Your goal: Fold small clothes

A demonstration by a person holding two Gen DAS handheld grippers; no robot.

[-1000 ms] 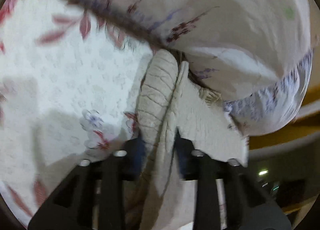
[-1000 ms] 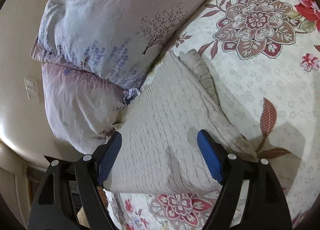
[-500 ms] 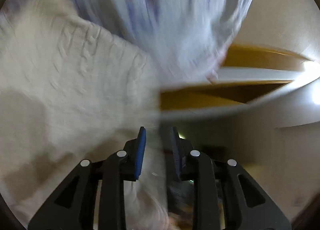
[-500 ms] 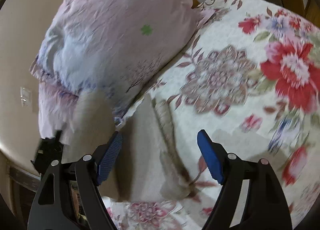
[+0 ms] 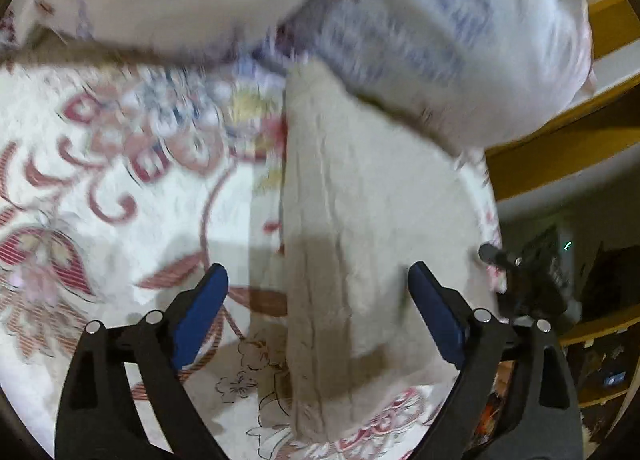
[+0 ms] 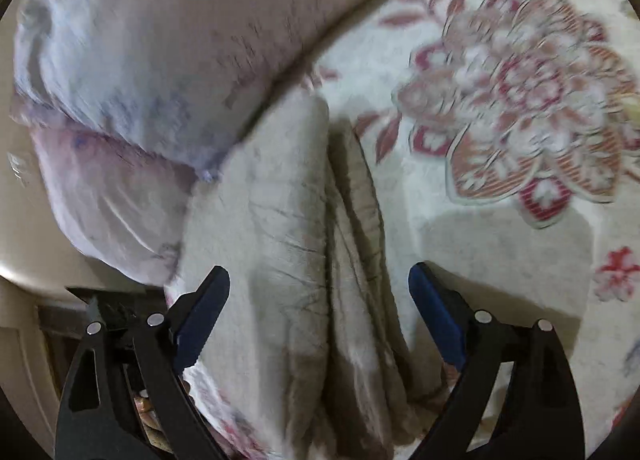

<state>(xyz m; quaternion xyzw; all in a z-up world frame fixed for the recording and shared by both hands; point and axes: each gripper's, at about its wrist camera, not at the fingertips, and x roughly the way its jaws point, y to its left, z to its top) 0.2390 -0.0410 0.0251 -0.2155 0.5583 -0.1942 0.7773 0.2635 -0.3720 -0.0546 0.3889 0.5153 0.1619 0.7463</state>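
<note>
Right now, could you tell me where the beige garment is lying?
In both wrist views the beige garment lies folded on the floral bedsheet, its far end against the pillows.

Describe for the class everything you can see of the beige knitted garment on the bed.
The beige knitted garment looks like soft ribbed or cable-knit fabric, creased lengthwise. It lies folded into a long shape on the floral bedsheet, with a second fold or layer bunched along one side. Its far end rests against the pale pillows. Both the left tool and the right tool are open above it, neither gripping it.
</note>
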